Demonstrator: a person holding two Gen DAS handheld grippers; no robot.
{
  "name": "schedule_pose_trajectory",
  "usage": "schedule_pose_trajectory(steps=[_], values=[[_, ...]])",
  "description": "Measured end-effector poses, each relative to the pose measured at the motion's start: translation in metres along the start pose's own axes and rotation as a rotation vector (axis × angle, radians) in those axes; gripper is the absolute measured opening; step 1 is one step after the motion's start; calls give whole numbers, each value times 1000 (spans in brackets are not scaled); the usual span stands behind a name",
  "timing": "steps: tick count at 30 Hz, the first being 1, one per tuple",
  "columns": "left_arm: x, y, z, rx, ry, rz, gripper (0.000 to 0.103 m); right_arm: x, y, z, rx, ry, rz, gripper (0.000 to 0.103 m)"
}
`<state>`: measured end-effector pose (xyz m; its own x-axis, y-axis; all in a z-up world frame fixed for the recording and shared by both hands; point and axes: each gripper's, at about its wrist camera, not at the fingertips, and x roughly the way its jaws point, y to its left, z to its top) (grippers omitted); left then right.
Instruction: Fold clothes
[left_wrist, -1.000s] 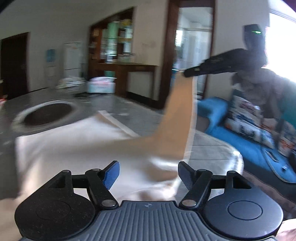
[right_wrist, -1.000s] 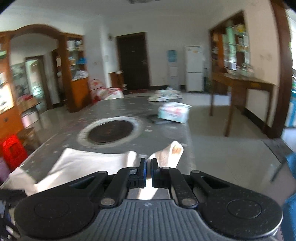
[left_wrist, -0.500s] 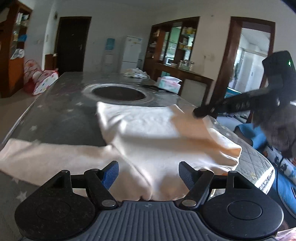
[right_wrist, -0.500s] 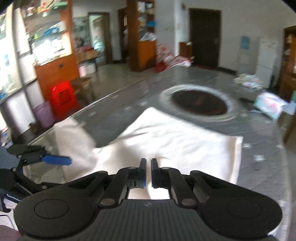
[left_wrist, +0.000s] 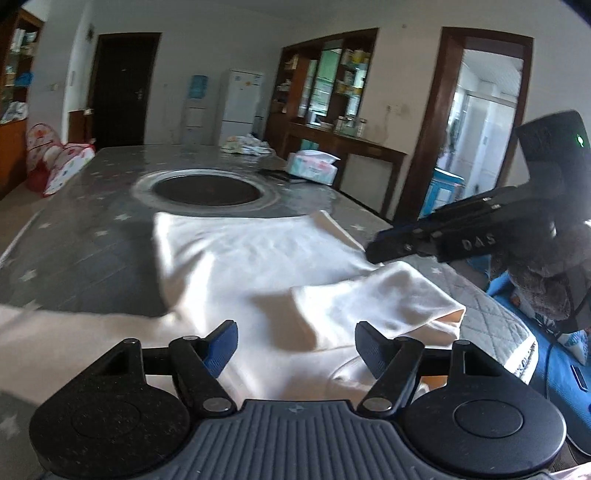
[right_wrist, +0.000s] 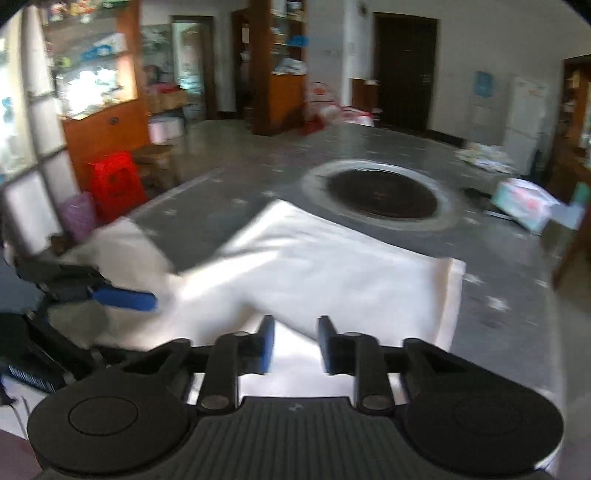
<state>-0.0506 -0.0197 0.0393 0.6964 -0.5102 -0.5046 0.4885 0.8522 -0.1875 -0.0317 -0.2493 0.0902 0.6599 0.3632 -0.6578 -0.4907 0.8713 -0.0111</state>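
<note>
A cream white garment (left_wrist: 266, 266) lies spread on the grey star-patterned table (left_wrist: 81, 236), its right side folded over onto the body. My left gripper (left_wrist: 295, 343) is open and empty just above the garment's near edge. My right gripper (right_wrist: 293, 343) is open with nothing between its pads, over the folded part of the garment (right_wrist: 314, 266). The right gripper also shows at the right of the left wrist view (left_wrist: 373, 254), just above the fold. The left gripper's blue fingertip (right_wrist: 125, 297) shows at the left of the right wrist view.
A round dark hotplate (left_wrist: 205, 188) is set into the table beyond the garment. A tissue pack (left_wrist: 314, 166) and a crumpled cloth (left_wrist: 247, 144) lie at the far end. A blue sofa (left_wrist: 554, 369) is by the table's right edge; a red stool (right_wrist: 114, 184) stands on the floor at the left.
My right gripper carried the garment's side down and across onto the body, then opened and let it go. My left gripper stayed open near the front edge.
</note>
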Motion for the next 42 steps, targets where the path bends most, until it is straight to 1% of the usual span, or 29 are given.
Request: schedule_pose_trajectory(steps=[1,2,4,6,8,10,11,12,13,15,17,20,23,27,29,32,35,37,40,41,42], values=[[7,-4,1,11,10,-3,65,-4,-6,-6,-1,5,-29,30],[13,-7,2,19,21,-7,62,-9,-12,-12,-1,12,-51,35],[27,-12,4,32,47,-14,60,-17,-21,-26,7,28,-84,43],[39,-16,4,40,70,-12,56,-22,-27,-38,11,49,-108,44],[50,-18,4,49,93,-9,52,-26,-33,-50,15,71,-131,51],[57,-21,2,68,111,-4,43,-27,-36,-59,22,82,-140,52],[59,-23,1,84,112,0,37,-27,-38,-64,25,88,-144,54],[60,-25,0,101,112,5,29,-28,-39,-68,29,93,-149,55],[60,-27,1,110,109,9,25,-27,-41,-72,34,94,-150,56],[59,-28,4,116,103,12,11,-24,-41,-78,40,93,-152,57],[56,-29,9,122,92,16,6,-21,-41,-83,55,88,-150,58],[46,-33,27,140,45,17,5,-18,-41,-88,83,74,-146,60],[36,-37,47,153,-8,21,5,-19,-40,-91,110,54,-140,66],[21,-45,74,164,-83,7,3,-18,-40,-94,109,49,-169,65],[14,-48,83,168,-110,-5,3,-18,-40,-95,108,46,-184,63],[3,-49,89,175,-137,-6,3,-18,-40,-97,108,43,-206,62],[-5,-43,85,162,-125,-3,2,-17,-40,-99,107,39,-227,63],[-2,-38,78,149,-88,-23,3,-20,-42,-101,117,34,-223,63],[13,-32,60,133,-15,-10,7,-21,-44,-100,140,28,-201,62],[20,-30,54,130,11,-6,10,-21,-44,-100,147,25,-199,62],[27,-30,47,129,39,0,20,-20,-44,-99,146,26,-202,62]])
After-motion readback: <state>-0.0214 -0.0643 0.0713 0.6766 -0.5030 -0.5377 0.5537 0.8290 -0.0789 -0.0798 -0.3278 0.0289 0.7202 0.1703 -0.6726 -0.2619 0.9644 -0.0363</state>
